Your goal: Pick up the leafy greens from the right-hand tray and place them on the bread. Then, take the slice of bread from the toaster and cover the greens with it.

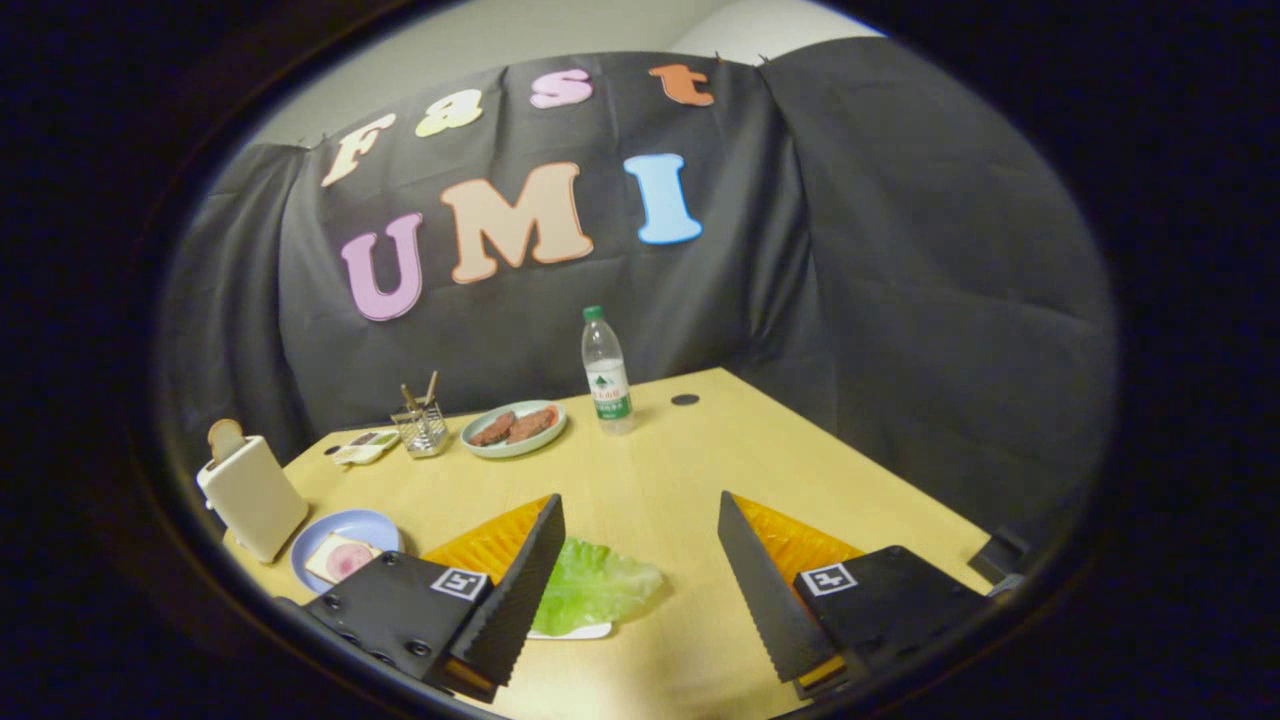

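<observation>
Between wide-open tongs [640, 590], one lettuce leaf [592, 585] on one tray [575, 632].

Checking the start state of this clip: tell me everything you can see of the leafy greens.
The leafy greens are a single light green, crinkled leaf, looking like lettuce, lying flat on a small white tray on the yellow wooden table. The leaf overhangs the tray toward the far side. It sits between the fingers of the open gripper, close against the left finger, which hides its near-left edge. Whether that finger touches it is unclear. It is not yet gripped.
</observation>
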A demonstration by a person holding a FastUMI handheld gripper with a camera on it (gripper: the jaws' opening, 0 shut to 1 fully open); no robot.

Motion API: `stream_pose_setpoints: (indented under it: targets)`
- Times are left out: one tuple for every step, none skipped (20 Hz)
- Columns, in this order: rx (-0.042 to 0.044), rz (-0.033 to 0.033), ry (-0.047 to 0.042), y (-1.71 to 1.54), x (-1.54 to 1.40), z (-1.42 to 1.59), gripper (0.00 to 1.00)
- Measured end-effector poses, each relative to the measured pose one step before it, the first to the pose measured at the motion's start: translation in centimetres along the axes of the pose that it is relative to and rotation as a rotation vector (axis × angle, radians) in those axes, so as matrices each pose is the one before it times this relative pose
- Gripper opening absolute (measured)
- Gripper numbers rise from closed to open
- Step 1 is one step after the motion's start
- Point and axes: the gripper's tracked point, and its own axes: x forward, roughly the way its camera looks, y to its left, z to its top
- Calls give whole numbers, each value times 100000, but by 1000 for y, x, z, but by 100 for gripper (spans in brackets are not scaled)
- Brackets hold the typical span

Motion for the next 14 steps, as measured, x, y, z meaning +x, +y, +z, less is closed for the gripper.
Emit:
stream_pose_setpoints:
  targets:
    - [1896, 921, 2618, -95, 793, -830, 98]
    - [1766, 1105, 2593, 17, 636, -725, 98]
    - [1695, 1158, 2401, -65, 691, -822, 97]
    - [1875, 925, 2467, -70, 597, -712, 97]
    - [2081, 667, 2391, -36, 388, -628, 97]
    - [2062, 818, 1913, -138, 458, -478, 97]
    - [2127, 1194, 1674, -26, 533, -538, 96]
    - [2329, 1416, 1595, 81, 488, -406, 96]
    - [2461, 1708, 1654, 109, 456, -485, 96]
    - [2067, 999, 1495, -20, 448, -334, 95]
    - [1274, 195, 1178, -178, 286, -391, 95]
    - [362, -677, 877, -258, 241, -208, 95]
    - [-253, -1367, 644, -369, 263, -186, 95]
    - [-404, -1101, 518, -187, 317, -230, 95]
